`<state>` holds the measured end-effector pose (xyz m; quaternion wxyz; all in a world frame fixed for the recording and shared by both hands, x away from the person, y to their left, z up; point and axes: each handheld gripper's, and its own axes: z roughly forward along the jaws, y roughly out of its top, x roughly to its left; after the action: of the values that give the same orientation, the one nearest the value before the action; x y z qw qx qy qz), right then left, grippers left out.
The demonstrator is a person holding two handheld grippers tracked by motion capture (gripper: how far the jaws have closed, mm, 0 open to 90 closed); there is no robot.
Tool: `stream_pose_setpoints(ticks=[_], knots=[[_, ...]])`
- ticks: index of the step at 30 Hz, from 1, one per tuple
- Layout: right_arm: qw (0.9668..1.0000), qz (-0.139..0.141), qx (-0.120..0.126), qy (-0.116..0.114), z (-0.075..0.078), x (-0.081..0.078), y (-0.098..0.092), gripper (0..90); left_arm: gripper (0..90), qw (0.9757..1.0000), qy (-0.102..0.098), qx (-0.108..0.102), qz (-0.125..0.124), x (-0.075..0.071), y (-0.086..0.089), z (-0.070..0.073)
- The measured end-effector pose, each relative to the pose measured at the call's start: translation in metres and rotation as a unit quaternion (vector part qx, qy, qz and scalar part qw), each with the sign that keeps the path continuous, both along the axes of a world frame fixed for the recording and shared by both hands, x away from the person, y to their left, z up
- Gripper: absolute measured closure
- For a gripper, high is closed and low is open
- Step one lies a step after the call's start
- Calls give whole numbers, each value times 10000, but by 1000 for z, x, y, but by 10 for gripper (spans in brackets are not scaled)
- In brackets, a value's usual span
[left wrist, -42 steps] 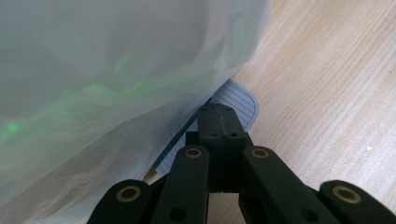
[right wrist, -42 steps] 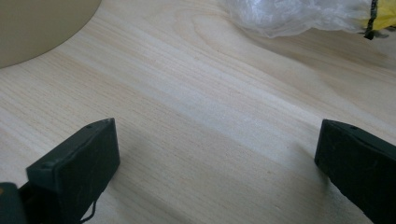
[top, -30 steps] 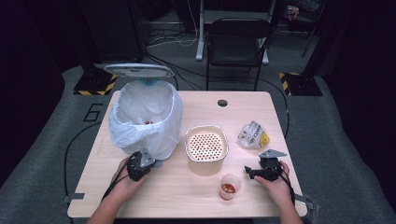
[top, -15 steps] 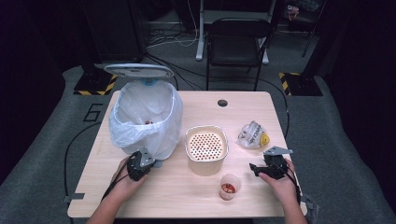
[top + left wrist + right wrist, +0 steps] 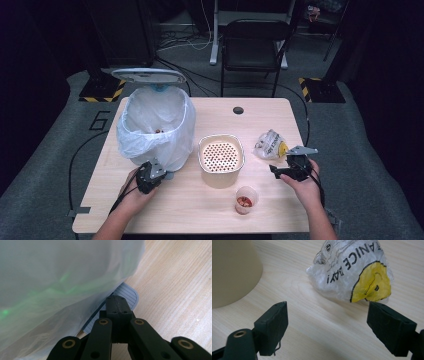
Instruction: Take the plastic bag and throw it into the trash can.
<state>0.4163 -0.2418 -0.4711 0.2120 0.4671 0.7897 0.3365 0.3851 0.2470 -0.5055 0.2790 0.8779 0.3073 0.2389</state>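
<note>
1. Crumpled plastic bag (image 5: 352, 272) with a yellow smiley lies on the worktop (image 5: 200, 210) at 2 o'clock, just beyond the right gripper (image 5: 286, 169), jaws wide apart.
2. Left gripper (image 5: 150, 172), jaws together, sits at the lined bin (image 5: 155, 125).

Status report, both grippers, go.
Left gripper shut, against the bin liner. Right gripper open, just short of the crumpled plastic bag, not touching. Nothing between.
</note>
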Motion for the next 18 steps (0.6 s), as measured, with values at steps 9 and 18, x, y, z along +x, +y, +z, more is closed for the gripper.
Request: stream_pose_setpoints(ticks=[9, 18], knots=[[10000, -16, -90, 37, 14, 15, -1, 60, 900, 10000, 19, 19, -22, 0, 0, 0], [9999, 73, -100, -25, 31, 35, 0, 0, 900, 10000, -1, 5, 3, 0, 0, 0]])
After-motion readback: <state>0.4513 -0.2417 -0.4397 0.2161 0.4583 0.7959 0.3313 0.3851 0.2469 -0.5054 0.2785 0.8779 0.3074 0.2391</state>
